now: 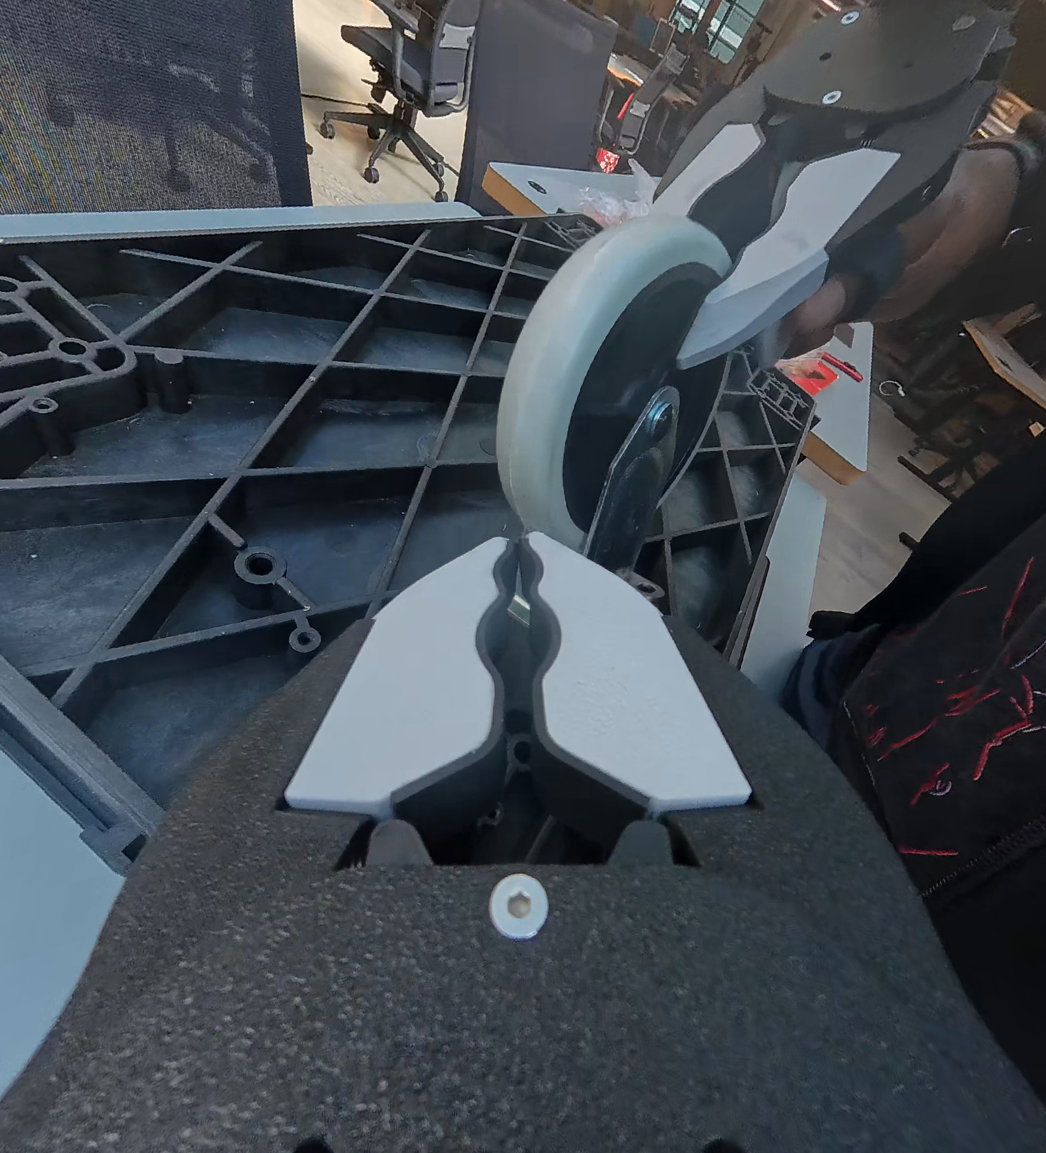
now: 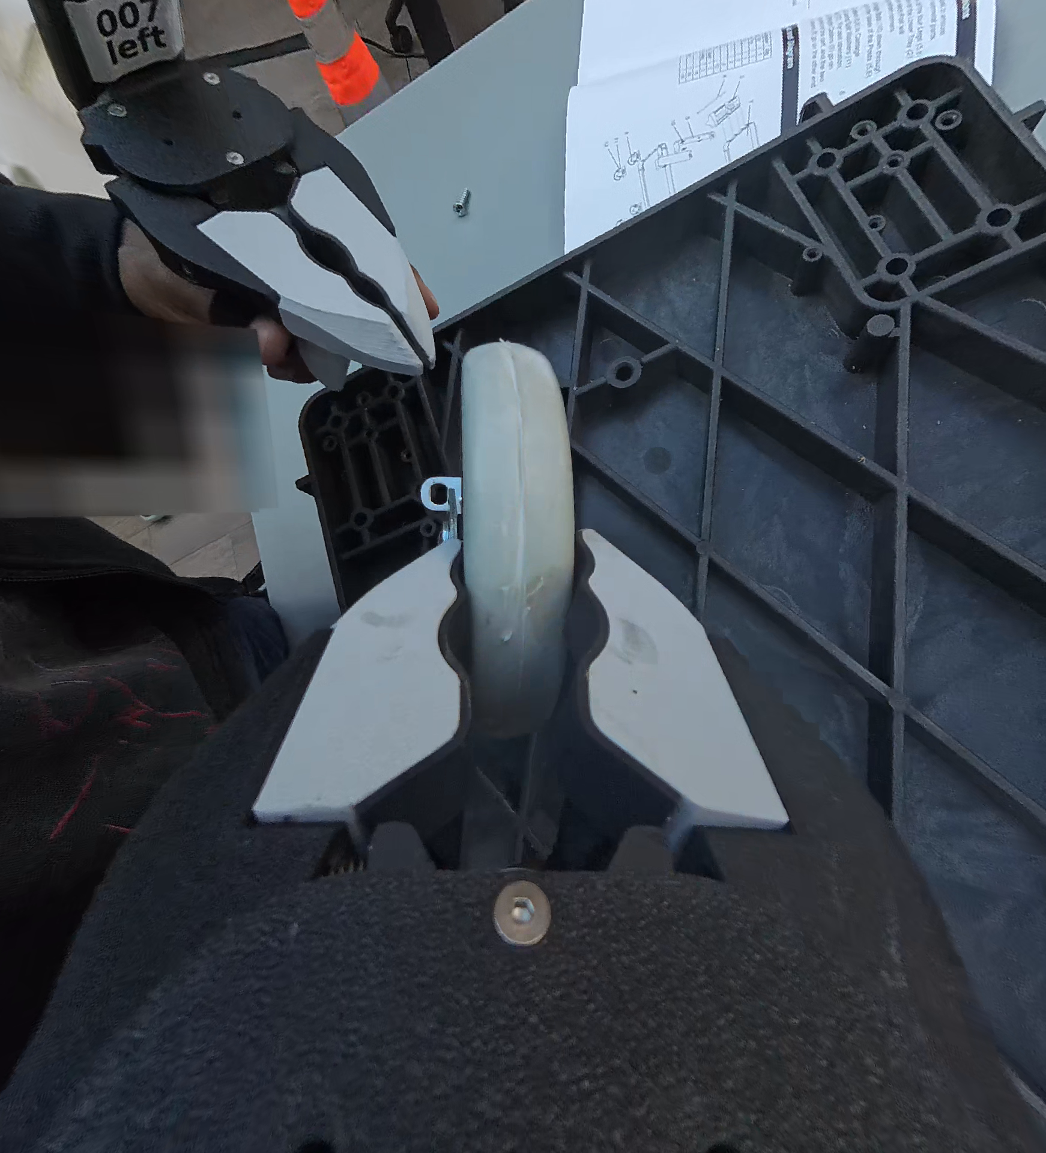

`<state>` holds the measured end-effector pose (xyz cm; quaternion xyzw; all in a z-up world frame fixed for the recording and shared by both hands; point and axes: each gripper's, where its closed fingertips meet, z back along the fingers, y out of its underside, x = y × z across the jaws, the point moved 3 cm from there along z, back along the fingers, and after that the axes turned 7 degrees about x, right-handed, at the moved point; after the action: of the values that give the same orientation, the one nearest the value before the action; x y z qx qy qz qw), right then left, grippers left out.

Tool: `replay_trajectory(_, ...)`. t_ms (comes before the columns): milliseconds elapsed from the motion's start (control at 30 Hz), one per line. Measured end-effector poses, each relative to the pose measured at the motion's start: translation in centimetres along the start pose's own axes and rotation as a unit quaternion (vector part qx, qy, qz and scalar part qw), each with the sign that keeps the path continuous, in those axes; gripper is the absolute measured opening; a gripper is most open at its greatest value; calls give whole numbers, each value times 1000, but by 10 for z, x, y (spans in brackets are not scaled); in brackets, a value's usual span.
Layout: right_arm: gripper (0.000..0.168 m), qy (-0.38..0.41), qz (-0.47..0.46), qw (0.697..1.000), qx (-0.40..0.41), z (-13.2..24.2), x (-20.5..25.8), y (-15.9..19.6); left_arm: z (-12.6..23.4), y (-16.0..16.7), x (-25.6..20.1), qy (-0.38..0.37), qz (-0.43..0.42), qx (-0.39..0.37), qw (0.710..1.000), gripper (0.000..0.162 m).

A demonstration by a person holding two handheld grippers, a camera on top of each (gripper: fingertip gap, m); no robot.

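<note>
A caster with a pale grey wheel (image 2: pixel 517 474) and black fork (image 1: pixel 633 474) stands upright on the ribbed underside of a black plastic platform (image 2: pixel 820 499), near its corner. My right gripper (image 2: pixel 520 543) is shut on the wheel's rim from above; it also shows in the left wrist view (image 1: pixel 683 281). The caster's silver mounting plate (image 2: pixel 439 499) shows at the wheel's foot. My left gripper (image 1: pixel 517 540) is shut, its tips close by the caster's base; a small shiny bit shows in its gap, and I cannot tell if it is held. It shows in the right wrist view (image 2: pixel 427 365) too.
The platform (image 1: pixel 258 437) lies upside down on a grey table (image 1: pixel 9 873). Printed instruction sheets (image 2: pixel 695 125) and a loose screw (image 2: pixel 462 203) lie beyond it. A person in dark clothing (image 1: pixel 976 749) stands close at the right. Office chairs (image 1: pixel 414 81) stand behind. Across from one pair of fingers to the other is roughly 11 centimeters.
</note>
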<state>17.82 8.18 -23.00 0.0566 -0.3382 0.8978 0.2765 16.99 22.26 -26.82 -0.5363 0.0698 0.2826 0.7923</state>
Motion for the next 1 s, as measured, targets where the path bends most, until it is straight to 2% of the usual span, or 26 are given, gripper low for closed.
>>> replay_trajectory(167, 28, 40, 2, 999, -28, 15, -16, -13, -3, -3, 1, -5, 12, -12, 1000, 0)
replay_trajectory(333, 28, 86, 0, 996, -22, 8, -36, -6, -9, -3, 0, -8, 23, -20, 1000, 0)
replay_trajectory(667, 28, 96, 0, 995, -31, -3, -29, 7, -8, 4, 1, -14, 35, -20, 999, 0)
replay_trajectory(1000, 28, 96, 13, 995, -27, -11, -33, -2, -13, 2, 5, -11, 36, -23, 999, 0)
